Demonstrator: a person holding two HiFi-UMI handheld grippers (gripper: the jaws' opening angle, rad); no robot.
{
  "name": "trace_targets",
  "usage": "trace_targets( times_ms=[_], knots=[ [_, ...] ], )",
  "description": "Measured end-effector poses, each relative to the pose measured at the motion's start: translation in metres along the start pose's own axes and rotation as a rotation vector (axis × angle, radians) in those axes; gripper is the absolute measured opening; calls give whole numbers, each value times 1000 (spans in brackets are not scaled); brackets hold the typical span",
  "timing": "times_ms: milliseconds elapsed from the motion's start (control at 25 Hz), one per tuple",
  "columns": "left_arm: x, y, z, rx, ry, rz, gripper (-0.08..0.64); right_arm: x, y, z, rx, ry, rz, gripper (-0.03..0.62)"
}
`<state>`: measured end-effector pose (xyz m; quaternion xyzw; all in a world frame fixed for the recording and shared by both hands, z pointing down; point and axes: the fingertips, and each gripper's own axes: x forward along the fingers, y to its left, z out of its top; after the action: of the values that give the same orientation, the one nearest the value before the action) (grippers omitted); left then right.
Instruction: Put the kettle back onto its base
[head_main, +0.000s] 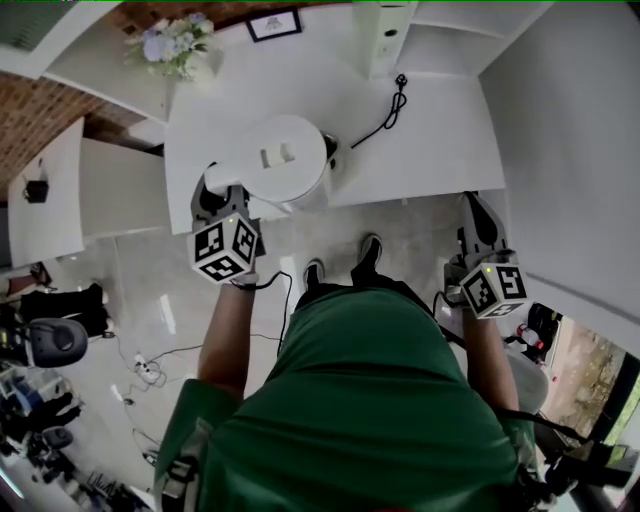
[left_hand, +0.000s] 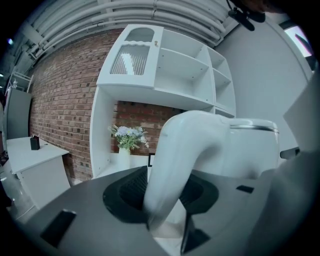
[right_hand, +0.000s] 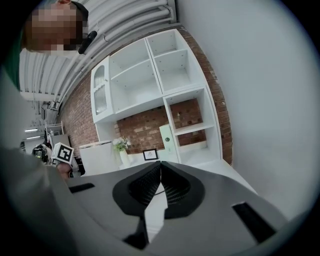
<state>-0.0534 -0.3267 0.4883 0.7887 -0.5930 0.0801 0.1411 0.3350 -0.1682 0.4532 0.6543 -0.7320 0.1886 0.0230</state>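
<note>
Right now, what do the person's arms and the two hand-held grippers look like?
The left hand-held gripper and the right hand-held gripper are each grey with black ribbed pads. Each carries a white cube printed with black square markers. A thin black cable trails from the left one. The person wears a green short-sleeved top.

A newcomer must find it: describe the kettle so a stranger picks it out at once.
Start at the white counter by the brick wall. Near its front edge, left of the black cord, is the kettle. It is the only big round white body there, its curved handle in the left claw.
</note>
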Motion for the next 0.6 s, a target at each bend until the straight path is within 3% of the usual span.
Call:
trace_targets(
  times_ms=[360, 600],
  knots=[
    [20, -27, -4, 29, -22, 4, 167, 30, -11, 8, -34, 37, 63, 21],
    [34, -34, -16, -10, -32, -2, 166, 37, -18, 6, -46, 68, 71, 21]
  ],
)
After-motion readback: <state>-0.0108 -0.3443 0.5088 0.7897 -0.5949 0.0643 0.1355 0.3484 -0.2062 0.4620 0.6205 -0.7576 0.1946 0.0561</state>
